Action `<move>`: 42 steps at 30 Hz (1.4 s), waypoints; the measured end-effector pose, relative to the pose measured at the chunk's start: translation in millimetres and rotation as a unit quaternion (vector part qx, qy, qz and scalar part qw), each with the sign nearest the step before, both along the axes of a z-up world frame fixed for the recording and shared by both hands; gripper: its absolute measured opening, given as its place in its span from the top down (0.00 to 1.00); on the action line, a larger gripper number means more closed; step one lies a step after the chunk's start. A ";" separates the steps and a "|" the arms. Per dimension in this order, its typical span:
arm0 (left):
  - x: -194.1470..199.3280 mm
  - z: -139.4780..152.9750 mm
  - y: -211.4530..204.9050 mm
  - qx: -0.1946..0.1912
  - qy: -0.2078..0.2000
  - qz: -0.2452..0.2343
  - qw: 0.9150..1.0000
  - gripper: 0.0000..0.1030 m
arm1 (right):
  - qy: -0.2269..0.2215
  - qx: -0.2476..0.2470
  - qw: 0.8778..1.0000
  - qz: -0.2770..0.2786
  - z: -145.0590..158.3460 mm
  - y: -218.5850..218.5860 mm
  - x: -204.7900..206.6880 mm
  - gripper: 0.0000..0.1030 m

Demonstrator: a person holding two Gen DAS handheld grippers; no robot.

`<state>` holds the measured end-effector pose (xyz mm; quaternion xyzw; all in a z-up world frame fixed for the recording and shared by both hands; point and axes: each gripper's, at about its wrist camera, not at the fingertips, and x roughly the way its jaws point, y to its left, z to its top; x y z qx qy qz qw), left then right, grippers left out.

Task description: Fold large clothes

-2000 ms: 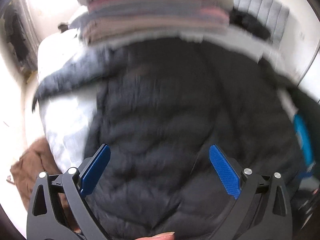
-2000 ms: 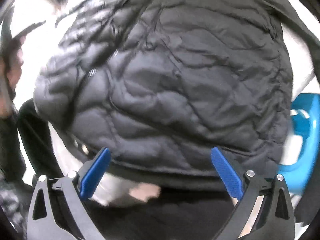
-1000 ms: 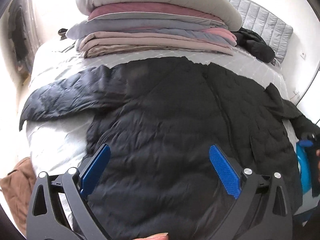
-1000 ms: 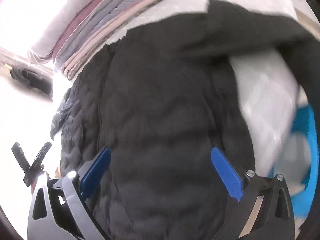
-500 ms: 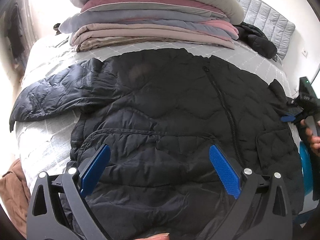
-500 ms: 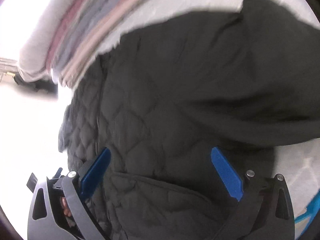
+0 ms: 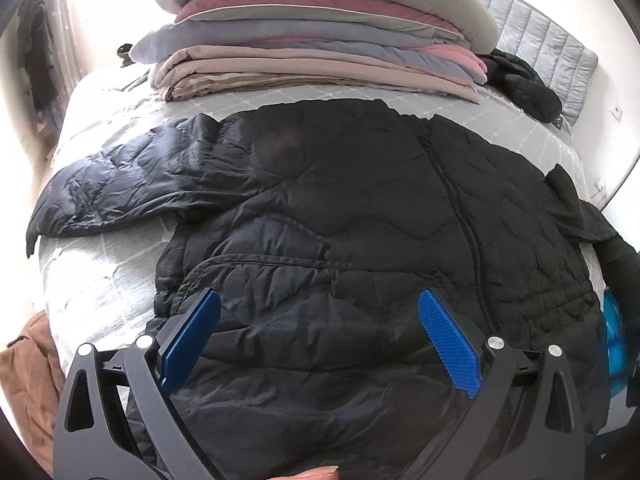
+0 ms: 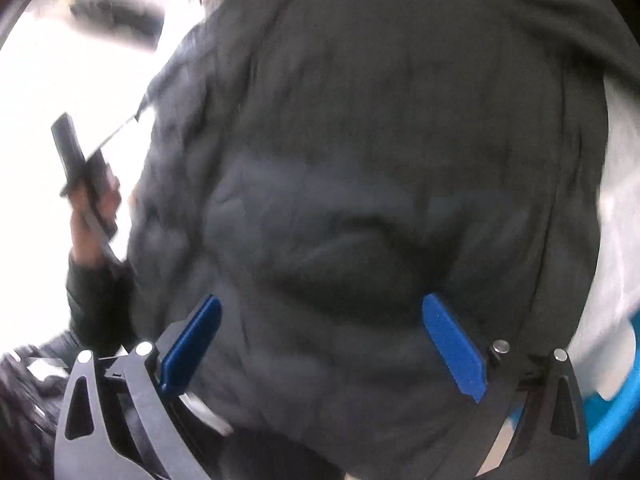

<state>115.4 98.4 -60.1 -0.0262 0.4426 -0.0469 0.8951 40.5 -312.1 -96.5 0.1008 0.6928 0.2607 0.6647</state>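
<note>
The black jacket (image 7: 360, 220) lies spread flat across the bed (image 7: 100, 292), its hem at the near edge, while both grippers, left (image 7: 320, 336) and right (image 8: 320, 340), hover over it spread wide, empty.

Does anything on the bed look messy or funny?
Yes. The black puffer jacket lies spread but unfolded, one sleeve sticking out sideways and its other side drooping over the bed edge. A brown garment hangs low beside the bed. The stack of folded bedding looks tidy.
</note>
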 end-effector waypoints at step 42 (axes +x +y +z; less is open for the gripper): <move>-14.3 17.2 35.6 0.027 -0.014 -0.013 0.999 0.07 | -0.035 0.199 0.973 0.109 -8.6 275.6 36.1 0.05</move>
